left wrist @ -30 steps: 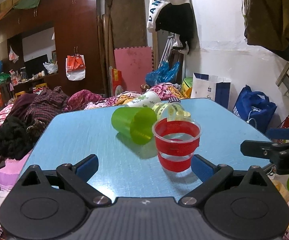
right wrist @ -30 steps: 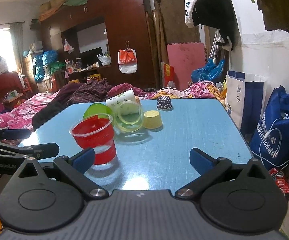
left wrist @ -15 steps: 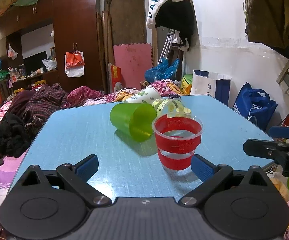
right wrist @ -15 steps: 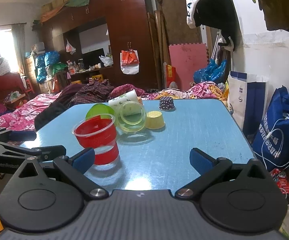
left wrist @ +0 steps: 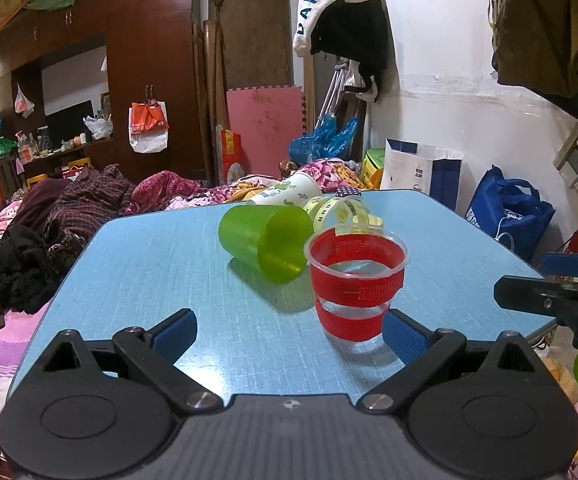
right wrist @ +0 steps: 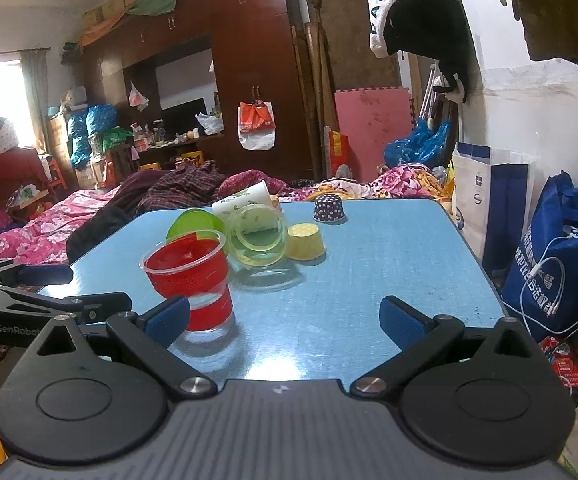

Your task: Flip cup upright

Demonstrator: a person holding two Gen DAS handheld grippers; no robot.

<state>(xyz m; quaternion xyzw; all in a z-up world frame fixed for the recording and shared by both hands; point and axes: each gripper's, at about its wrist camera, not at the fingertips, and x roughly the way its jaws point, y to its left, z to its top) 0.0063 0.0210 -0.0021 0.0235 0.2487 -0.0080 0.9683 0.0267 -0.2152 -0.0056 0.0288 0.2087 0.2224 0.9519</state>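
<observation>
Looking at it, your red-banded clear plastic cup [left wrist: 356, 286] stands upright; green plastic tumbler [left wrist: 267, 240] lies sideways, both claws spread, holding nothing.

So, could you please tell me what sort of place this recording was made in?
Most likely a cluttered bedroom in a home: a bed with pink floral bedding and heaped clothes, a tall dark wooden wardrobe, and a blue table.
</observation>
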